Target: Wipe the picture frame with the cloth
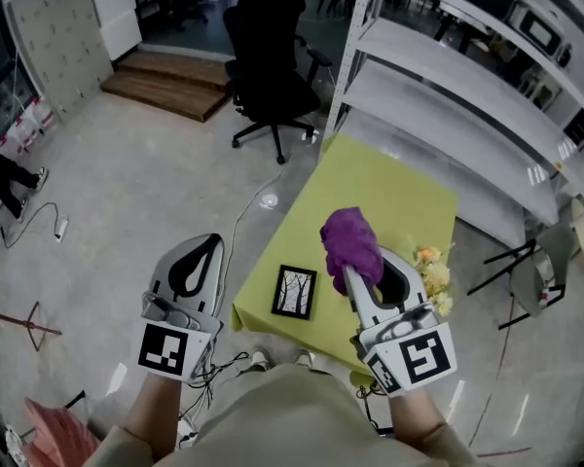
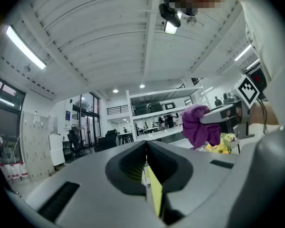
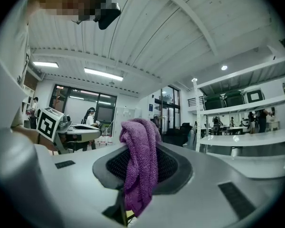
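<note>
A yellow-green table (image 1: pixel 389 188) stands on a grey floor (image 1: pixel 146 183) beside white shelves (image 1: pixel 448 76). The frame (image 1: pixel 294 292) lies flat near the table's near-left corner, its long axis pointing away from the person. The left gripper (image 1: pixel 206 243) is closed and empty. The right gripper (image 1: pixel 358 272) clamps the cloth (image 1: pixel 350 241) above the table.

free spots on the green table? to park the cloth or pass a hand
The far half of the table, from beyond the picture frame to the corner by the shelving, is bare. A narrow strip left of the frame is bare too. Crowded: near right side, with the flowers and the right gripper holding the cloth.
</note>
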A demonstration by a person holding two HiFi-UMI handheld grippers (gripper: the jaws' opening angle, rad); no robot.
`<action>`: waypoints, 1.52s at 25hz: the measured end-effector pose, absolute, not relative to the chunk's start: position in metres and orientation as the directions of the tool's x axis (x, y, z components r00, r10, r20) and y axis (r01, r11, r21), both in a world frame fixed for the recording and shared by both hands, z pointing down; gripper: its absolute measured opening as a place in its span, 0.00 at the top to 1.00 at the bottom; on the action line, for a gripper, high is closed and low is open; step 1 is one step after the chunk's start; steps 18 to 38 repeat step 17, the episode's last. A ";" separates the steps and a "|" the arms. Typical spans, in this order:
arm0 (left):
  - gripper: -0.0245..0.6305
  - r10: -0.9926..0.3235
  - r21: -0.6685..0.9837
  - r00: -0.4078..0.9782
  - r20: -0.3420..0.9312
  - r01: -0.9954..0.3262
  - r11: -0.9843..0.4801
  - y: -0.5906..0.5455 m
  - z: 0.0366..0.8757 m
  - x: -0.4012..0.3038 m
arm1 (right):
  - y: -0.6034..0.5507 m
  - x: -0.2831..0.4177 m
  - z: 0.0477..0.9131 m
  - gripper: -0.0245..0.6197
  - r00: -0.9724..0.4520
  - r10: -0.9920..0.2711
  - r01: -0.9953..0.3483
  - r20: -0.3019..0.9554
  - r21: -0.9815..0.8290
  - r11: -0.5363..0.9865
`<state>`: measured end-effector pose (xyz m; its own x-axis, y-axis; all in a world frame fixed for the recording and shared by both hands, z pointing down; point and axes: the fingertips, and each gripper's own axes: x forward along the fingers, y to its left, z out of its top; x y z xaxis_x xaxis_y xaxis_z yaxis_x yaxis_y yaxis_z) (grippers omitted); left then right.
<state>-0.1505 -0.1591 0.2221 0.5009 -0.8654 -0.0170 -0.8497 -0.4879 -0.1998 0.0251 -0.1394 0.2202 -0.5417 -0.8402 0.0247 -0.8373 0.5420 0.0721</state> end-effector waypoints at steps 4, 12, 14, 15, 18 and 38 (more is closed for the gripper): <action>0.95 -0.862 -0.186 0.506 0.019 -0.845 -0.501 -0.164 0.234 -0.146 | -0.143 0.025 0.231 0.81 -0.546 -0.836 -0.833 0.058 0.068 0.549; 0.95 -0.866 -0.180 0.498 0.038 -0.849 -0.496 -0.168 0.238 -0.151 | -0.153 0.016 0.236 0.81 -0.555 -0.828 -0.825 0.081 0.074 0.560; 0.95 -0.868 -0.179 0.495 0.036 -0.851 -0.493 -0.169 0.237 -0.154 | -0.155 0.013 0.236 0.81 -0.558 -0.825 -0.822 0.084 0.076 0.564; 0.95 -0.869 -0.179 0.493 0.035 -0.853 -0.491 -0.170 0.236 -0.155 | -0.156 0.012 0.236 0.81 -0.560 -0.824 -0.821 0.085 0.076 0.566; 0.95 -0.872 -0.178 0.488 0.034 -0.856 -0.486 -0.172 0.235 -0.159 | -0.158 0.009 0.236 0.81 -0.564 -0.821 -0.818 0.087 0.076 0.570; 0.95 -0.872 -0.178 0.488 0.034 -0.856 -0.486 -0.172 0.235 -0.159 | -0.158 0.009 0.236 0.81 -0.564 -0.821 -0.818 0.087 0.076 0.570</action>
